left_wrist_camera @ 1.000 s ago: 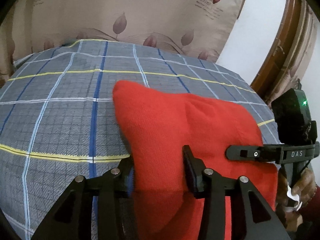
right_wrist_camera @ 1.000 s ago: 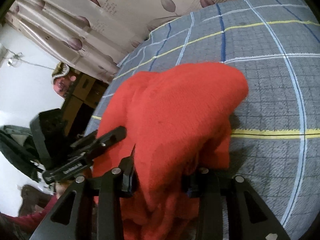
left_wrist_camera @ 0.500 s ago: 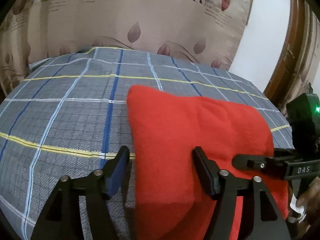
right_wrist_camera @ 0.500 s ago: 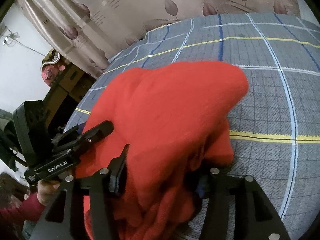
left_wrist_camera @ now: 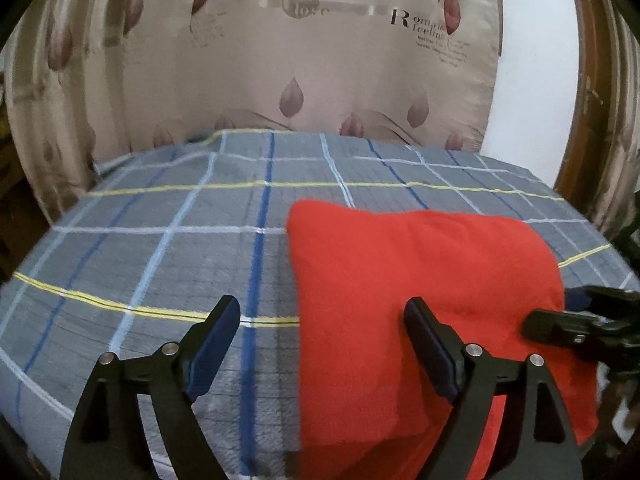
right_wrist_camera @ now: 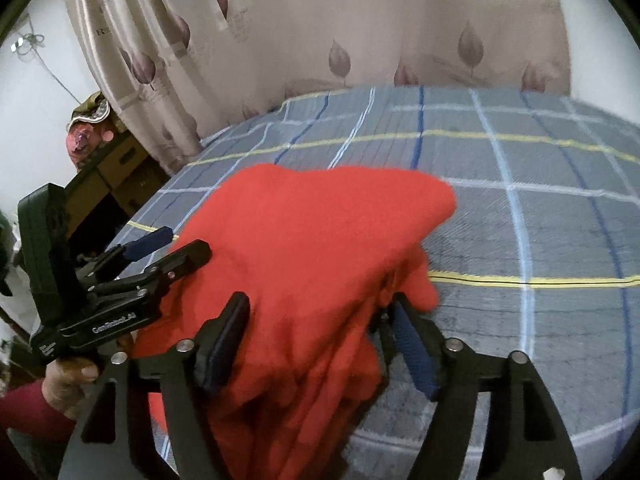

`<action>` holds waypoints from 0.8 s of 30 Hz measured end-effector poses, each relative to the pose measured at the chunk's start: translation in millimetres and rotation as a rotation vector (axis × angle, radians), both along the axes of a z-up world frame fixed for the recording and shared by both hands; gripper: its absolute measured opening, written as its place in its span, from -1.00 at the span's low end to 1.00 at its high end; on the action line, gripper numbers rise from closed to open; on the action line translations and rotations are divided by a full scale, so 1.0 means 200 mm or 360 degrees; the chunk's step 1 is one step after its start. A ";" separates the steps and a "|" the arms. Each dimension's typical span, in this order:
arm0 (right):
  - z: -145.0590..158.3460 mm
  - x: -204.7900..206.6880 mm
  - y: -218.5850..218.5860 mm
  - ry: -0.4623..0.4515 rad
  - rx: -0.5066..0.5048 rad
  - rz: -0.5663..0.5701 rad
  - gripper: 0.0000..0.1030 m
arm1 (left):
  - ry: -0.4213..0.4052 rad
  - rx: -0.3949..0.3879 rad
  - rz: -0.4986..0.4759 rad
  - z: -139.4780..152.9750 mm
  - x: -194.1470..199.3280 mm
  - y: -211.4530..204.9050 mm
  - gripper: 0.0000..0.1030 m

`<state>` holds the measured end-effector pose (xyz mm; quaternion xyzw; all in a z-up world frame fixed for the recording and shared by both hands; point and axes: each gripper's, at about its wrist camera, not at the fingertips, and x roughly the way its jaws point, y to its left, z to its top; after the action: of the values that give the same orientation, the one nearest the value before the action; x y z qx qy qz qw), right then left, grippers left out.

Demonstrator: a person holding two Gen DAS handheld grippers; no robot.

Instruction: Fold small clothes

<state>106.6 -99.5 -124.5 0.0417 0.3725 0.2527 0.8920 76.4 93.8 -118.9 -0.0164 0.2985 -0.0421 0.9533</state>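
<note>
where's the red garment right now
The red garment lies bunched on the plaid bedsheet at its near edge, right of centre in the left wrist view, between both grippers' opening fingers.

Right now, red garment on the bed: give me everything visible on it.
The red garment is a soft, fleecy-looking knit, plain red, folded into a thick bundle with layered edges showing at its near side. It lies on the grey plaid bedsheet. Both grippers' jaws are opening: the left gripper straddles its left edge, and the right gripper has folds between its fingers. Whether pads touch it is unclear.

Both wrist views, slightly blurred, closely share red garment point(left_wrist_camera: 420, 280).
</note>
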 end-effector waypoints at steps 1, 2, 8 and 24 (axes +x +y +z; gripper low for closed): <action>0.01 -0.03 0.00 -0.0033 -0.0005 -0.0014 0.50 | -0.0013 0.0021 0.0011 0.01 -0.01 0.00 0.68; 0.02 -0.05 -0.01 -0.0058 -0.0008 -0.0026 0.55 | -0.0031 0.0044 0.0021 0.01 -0.02 -0.01 0.69; 0.07 -0.17 0.01 -0.0197 -0.0049 -0.0039 0.78 | -0.0119 0.0109 0.0034 0.04 -0.08 -0.03 0.77; 0.13 -0.31 -0.01 -0.0391 -0.0096 -0.0162 0.98 | -0.0325 0.0046 0.0180 0.18 -0.19 0.02 0.91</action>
<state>43.9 -102.4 -99.4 0.0024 0.2653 0.1990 0.9434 37.7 97.7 -82.5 -0.0151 0.1991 0.0147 0.9797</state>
